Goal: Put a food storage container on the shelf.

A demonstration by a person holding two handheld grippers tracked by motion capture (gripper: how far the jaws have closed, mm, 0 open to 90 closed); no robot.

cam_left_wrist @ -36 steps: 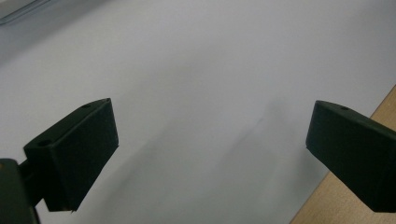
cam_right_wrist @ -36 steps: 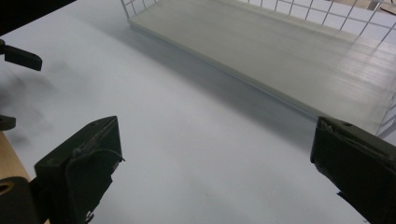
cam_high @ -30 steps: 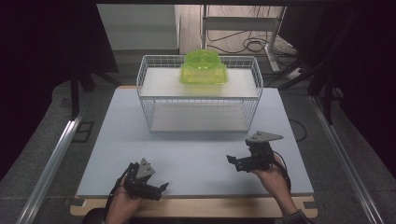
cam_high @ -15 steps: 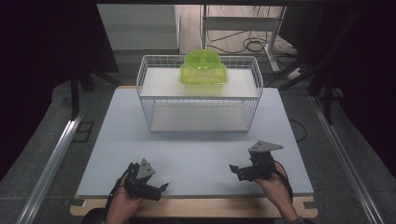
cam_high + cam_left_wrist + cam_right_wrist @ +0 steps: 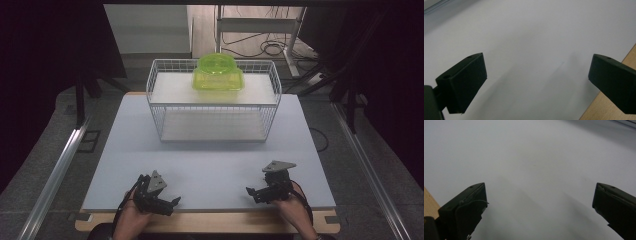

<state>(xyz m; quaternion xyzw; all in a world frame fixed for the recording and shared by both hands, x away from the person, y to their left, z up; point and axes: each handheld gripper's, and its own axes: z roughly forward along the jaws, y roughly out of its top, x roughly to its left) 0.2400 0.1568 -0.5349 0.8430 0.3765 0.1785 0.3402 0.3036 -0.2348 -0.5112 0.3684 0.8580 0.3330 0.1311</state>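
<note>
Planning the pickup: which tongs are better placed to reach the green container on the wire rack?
Right, marginally. Both tongs are open at the near edge; the green container sits slightly right of centre, nearer the right tongs than the left tongs.

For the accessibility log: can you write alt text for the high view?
Two open grippers, left gripper and right gripper, rest near the front edge of a pale table. Farther back, a green container sits on the top shelf of a white wire rack.

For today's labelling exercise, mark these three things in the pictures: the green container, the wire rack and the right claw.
green container (image 5: 218, 73), high view, on its translucent lid.
wire rack (image 5: 213, 104), high view, on the front top rim wire.
right claw (image 5: 253, 194), high view, midway between its open fingertips.
</note>
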